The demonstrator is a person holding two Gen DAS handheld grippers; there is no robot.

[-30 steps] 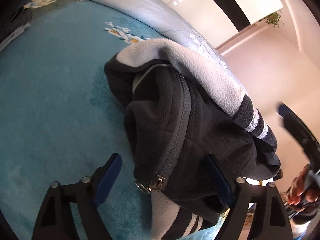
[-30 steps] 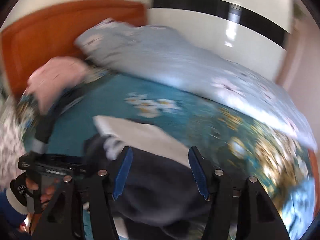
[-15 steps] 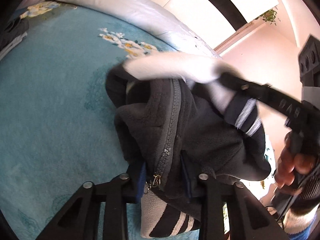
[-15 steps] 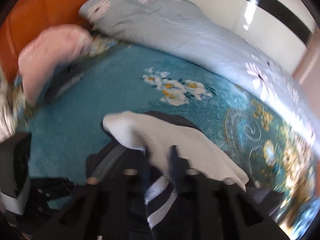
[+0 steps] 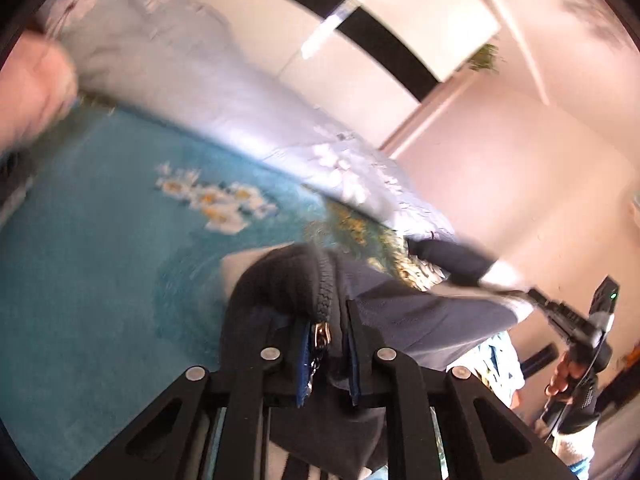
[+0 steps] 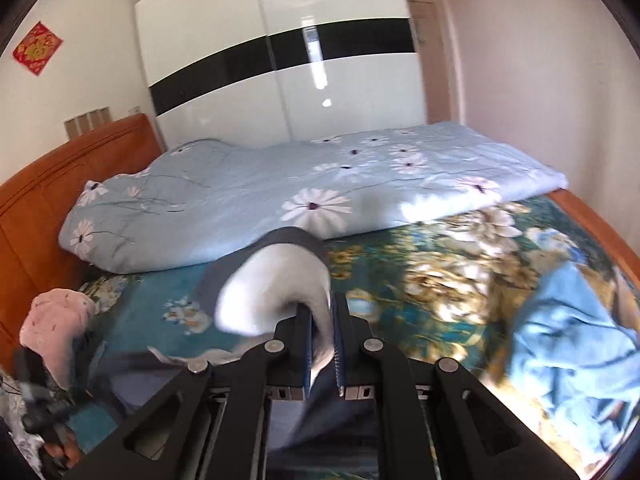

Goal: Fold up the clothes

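Right tool is pinching a fold of the dark fleece jacket, its pale grey lining bulging up just past the blue pads. Jacket is hanging lifted above the teal floral bedspread. Pale blue daisy-print duvet is lying along the far side of the bed, against the orange wooden headboard. Pink pillow is sitting at left, a crumpled light blue garment at right. Left tool is showing blurred at the lower left edge, a hand gripping it; its fingers are not readable. White wardrobe with a black band is standing behind.
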